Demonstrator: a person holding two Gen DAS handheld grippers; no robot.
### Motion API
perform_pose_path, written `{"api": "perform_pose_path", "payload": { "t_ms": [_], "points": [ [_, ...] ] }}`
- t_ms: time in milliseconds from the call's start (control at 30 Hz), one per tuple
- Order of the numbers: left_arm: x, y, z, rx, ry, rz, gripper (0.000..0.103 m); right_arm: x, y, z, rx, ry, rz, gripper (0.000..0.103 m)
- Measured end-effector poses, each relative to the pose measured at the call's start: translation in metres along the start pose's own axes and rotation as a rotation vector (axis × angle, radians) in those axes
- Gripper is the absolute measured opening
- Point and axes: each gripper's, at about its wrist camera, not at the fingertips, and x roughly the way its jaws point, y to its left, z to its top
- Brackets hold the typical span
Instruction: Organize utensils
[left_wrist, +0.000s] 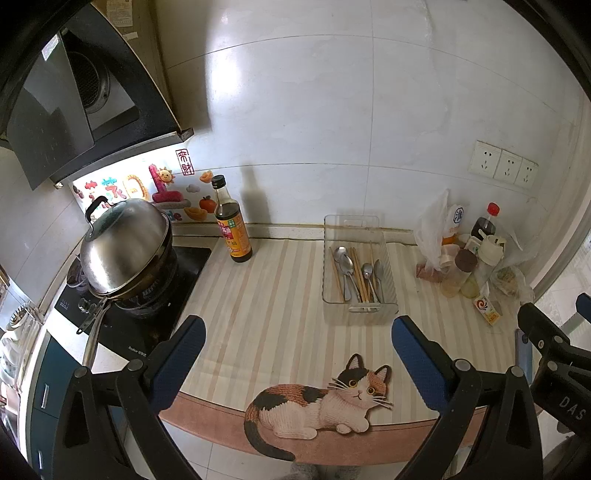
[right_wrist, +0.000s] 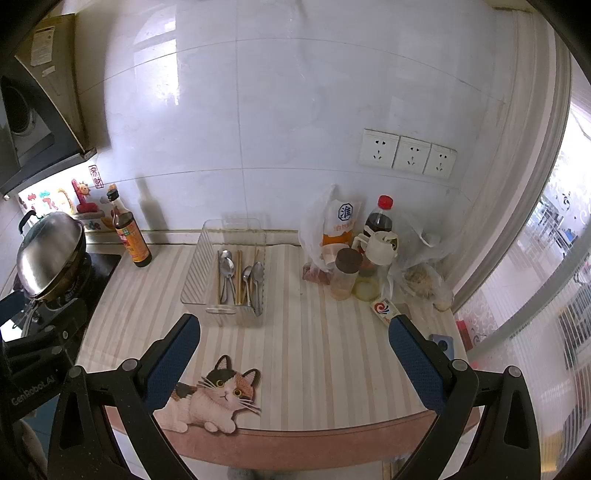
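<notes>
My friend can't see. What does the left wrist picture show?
A clear plastic tray holding spoons and chopsticks sits on a striped mat with a cat picture. The open left gripper hovers in front of it, empty, with a sauce bottle and lidded wok to the left.

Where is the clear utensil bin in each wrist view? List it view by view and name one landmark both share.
Left wrist view: the clear utensil bin sits right of centre, on the striped mat, beyond the open gripper.
Right wrist view: the bin sits left of centre, on the same mat.
Shared landmark: the dark sauce bottle stands left of the bin in both.
</notes>
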Motion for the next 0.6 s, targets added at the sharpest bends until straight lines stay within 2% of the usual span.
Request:
{"api": "perform_pose_path", "payload": {
  "t_ms": [600],
  "points": [
    [0.0009, 0.0011, -0.0006, 0.003, 0.0, -0.003, 0.103, 0.0003, -0.0009, 0.0009, 0.0, 0.002, 0.001, 0.103]
  ]
}}
